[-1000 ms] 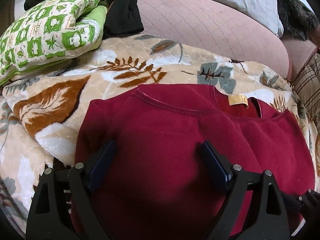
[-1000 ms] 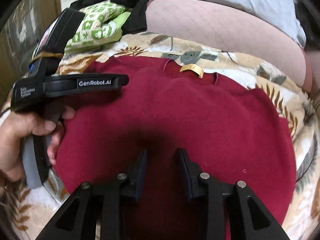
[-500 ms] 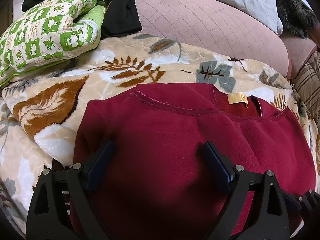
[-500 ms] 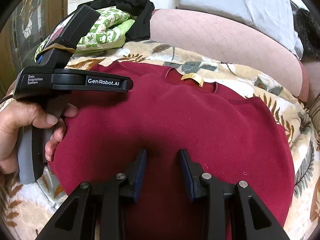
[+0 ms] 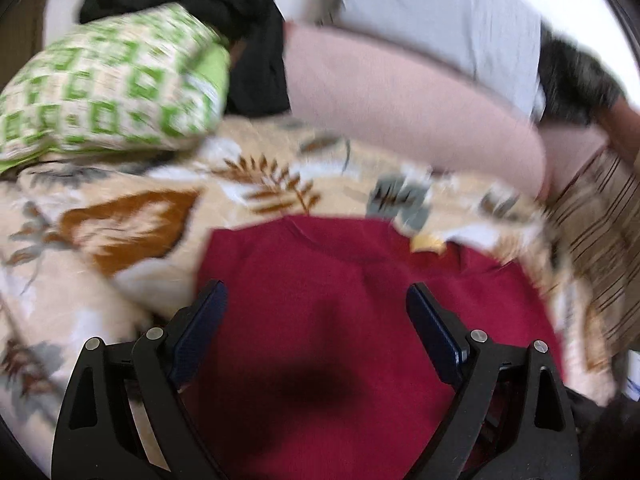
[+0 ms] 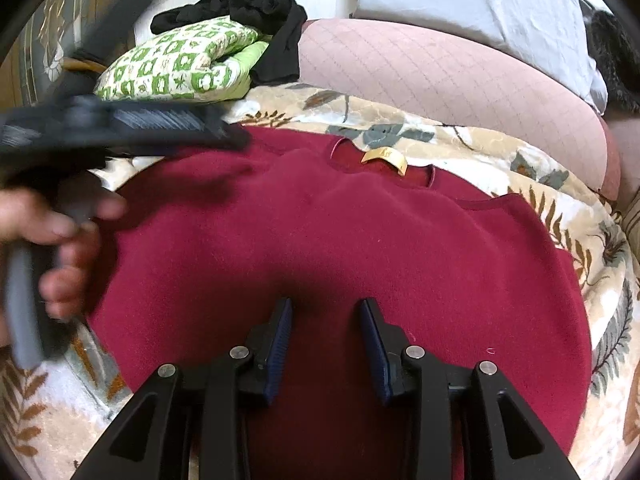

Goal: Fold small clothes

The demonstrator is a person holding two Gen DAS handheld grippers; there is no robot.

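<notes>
Beneath both grippers we note a leaf-print blanket (image 6: 460,140) covering the bed, with a pink quilted cushion (image 6: 440,76) beyond it and a grey pillow (image 6: 480,4) further back. Ahead and to the left of our right gripper (image 6: 326,320) lies a green-and-white patterned cushion (image 6: 180,64), black cloth (image 6: 260,12) draped against it.

Spread flat on the blanket, directly under and ahead of our fingers, is the dark red sweater (image 6: 340,232), neckline away from us, a yellow label (image 6: 384,158) inside the collar.

Left gripper (image 5: 316,304): jaws wide apart, nothing between them, held over the sweater's left part; this view is blurred. Our left hand (image 6: 60,240) grips its handle at the sweater's left edge, seen in the right wrist view.

Right gripper: jaws parted to a narrower gap, holding nothing, poised over the sweater's lower middle.
</notes>
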